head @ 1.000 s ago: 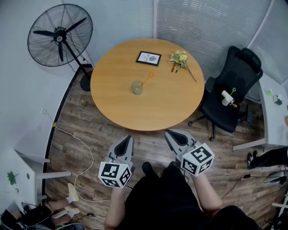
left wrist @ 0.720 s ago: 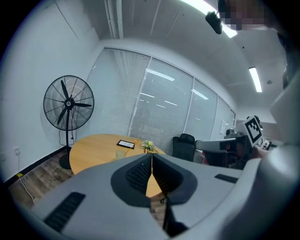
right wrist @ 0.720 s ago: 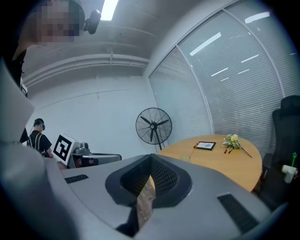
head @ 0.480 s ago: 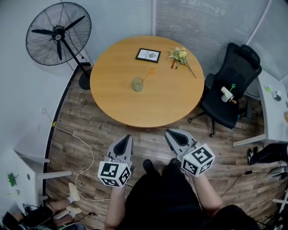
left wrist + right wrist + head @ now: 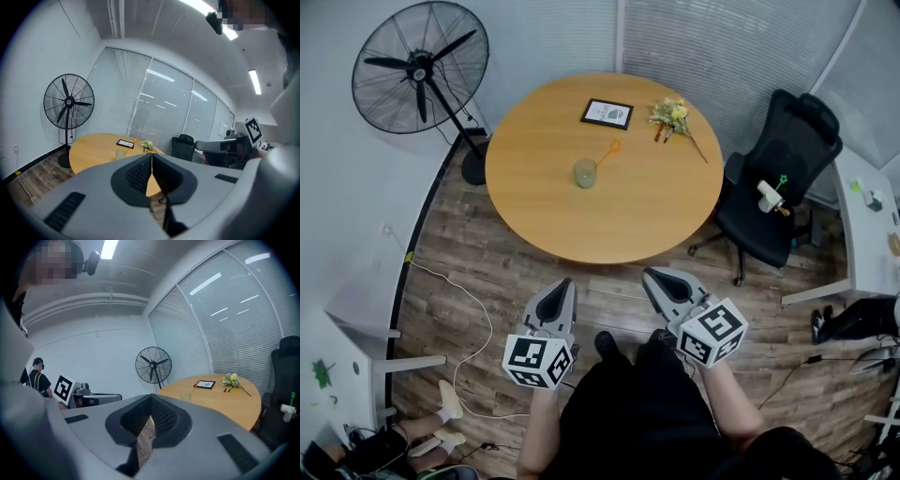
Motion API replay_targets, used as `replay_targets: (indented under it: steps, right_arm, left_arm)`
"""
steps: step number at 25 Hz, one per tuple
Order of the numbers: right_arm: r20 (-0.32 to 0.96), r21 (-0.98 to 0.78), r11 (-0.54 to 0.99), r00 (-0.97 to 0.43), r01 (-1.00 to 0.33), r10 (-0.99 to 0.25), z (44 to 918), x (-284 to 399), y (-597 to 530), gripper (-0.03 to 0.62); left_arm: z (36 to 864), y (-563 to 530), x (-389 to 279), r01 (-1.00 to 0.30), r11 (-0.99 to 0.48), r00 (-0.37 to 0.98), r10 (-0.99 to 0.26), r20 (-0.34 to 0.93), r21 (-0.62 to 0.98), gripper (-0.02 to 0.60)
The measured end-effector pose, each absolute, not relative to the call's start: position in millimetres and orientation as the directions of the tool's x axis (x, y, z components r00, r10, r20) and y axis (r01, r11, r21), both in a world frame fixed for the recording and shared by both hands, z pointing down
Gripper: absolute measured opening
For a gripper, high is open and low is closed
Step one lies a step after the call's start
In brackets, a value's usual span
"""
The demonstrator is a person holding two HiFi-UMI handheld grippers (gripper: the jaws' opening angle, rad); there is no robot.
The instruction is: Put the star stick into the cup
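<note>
A pale green cup (image 5: 585, 172) stands on the round wooden table (image 5: 637, 216). An orange star stick (image 5: 609, 152) runs from the cup's right side up to the right; whether its lower end is inside the cup I cannot tell. The cup (image 5: 121, 153) shows small in the left gripper view and the cup (image 5: 187, 396) in the right gripper view. My left gripper (image 5: 565, 285) and right gripper (image 5: 652, 277) hover over the floor well short of the table, both shut with nothing in them. Their jaws meet along a thin line in each gripper view.
A picture frame (image 5: 607, 113) and a bunch of flowers (image 5: 674, 116) lie at the table's far side. A standing fan (image 5: 420, 67) is at the left. A black office chair (image 5: 773, 202) at the right carries a white roll and a green star stick (image 5: 782, 180). A cable (image 5: 473, 309) trails over the floor.
The table and the fan have slid slightly up and left in the head view. Both grippers stay shut in the same place.
</note>
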State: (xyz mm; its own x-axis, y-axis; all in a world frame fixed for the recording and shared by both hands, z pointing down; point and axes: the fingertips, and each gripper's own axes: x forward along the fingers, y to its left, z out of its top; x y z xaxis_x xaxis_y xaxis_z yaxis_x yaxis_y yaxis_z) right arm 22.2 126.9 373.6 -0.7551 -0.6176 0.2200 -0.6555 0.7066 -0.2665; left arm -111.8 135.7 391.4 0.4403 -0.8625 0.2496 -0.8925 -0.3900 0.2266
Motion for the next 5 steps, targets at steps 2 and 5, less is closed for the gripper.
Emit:
replay_targets:
  steps: [2,5]
  right_arm:
    - [0.219,-0.264,0.707,-0.755,-0.656,-0.618,372.9,21.5,126.7,0.009]
    - [0.219,-0.261,0.705,-0.751,-0.660,-0.622,371.2,20.5,125.1,0.008]
  left_arm:
    - [391.2,135.6,-111.9,-0.892,-0.392,0.442,-0.861,0.250,0.227,0.000]
    - [390.3,134.6,-112.5,-0.891,-0.393,0.443,-0.861,0.250,0.227,0.000]
